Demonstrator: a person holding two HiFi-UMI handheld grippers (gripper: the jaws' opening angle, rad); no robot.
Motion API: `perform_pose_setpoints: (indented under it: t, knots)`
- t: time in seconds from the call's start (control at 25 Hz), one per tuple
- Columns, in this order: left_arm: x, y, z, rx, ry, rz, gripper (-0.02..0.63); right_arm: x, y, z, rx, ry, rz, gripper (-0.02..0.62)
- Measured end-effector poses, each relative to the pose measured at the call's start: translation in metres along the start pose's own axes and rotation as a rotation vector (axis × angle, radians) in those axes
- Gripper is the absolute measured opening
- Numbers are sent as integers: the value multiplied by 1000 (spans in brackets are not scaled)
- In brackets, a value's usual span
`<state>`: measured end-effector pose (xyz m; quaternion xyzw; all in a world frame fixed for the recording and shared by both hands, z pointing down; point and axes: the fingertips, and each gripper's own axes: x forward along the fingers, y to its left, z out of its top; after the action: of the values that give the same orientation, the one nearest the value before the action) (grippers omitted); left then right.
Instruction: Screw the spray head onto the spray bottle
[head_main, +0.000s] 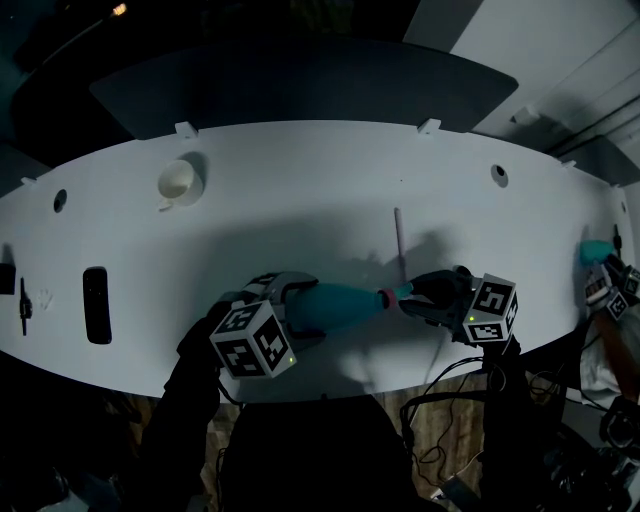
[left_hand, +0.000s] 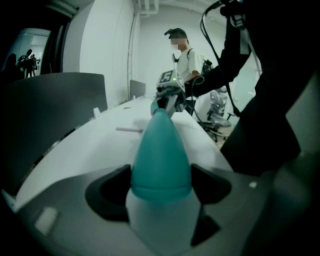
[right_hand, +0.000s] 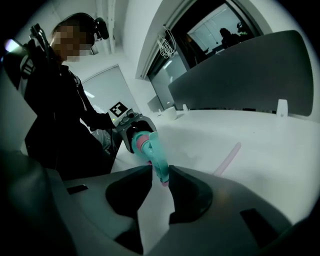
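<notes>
A teal spray bottle (head_main: 345, 303) lies level just above the table's front part, neck to the right. My left gripper (head_main: 300, 312) is shut on its wide end; in the left gripper view both pads press the bottle (left_hand: 161, 155) where teal meets white. The teal spray head (head_main: 395, 293) sits at the bottle's pink neck. My right gripper (head_main: 410, 298) is shut on it. The right gripper view shows the spray head (right_hand: 159, 162) pinched between the jaws, with the pink neck (right_hand: 134, 141) beyond. A pink tube (head_main: 399, 235) lies on the table behind them.
A white cup (head_main: 180, 182) stands at the back left of the white table (head_main: 300, 200). Two black items (head_main: 95, 303) lie near the left end. Another person's gripper with a teal thing (head_main: 598, 252) is at the far right. A grey divider (head_main: 300, 85) lines the far edge.
</notes>
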<state>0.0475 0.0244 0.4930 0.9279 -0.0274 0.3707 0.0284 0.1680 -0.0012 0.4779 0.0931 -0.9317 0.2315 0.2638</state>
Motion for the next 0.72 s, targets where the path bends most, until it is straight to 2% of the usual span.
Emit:
perform_pose_setpoints:
  t: [0.16,0.32,0.4,0.6,0.72]
  knots:
    - [3,5,1,40,4,40,382,-2,14,-8,63,57,86,89]
    - [6,8,-2,148,91,63,380,-1,20,-6,195,5,176,89]
    - [6,9,-2,161,106,66,380,0,24,-2,232,-21,202,89]
    - [5,13,-4,140,99,97,379,-2,28,15,269,-104,210,89]
    - [6,12,-5,154,103,129,379,-6,29,22,213,-84,168,91]
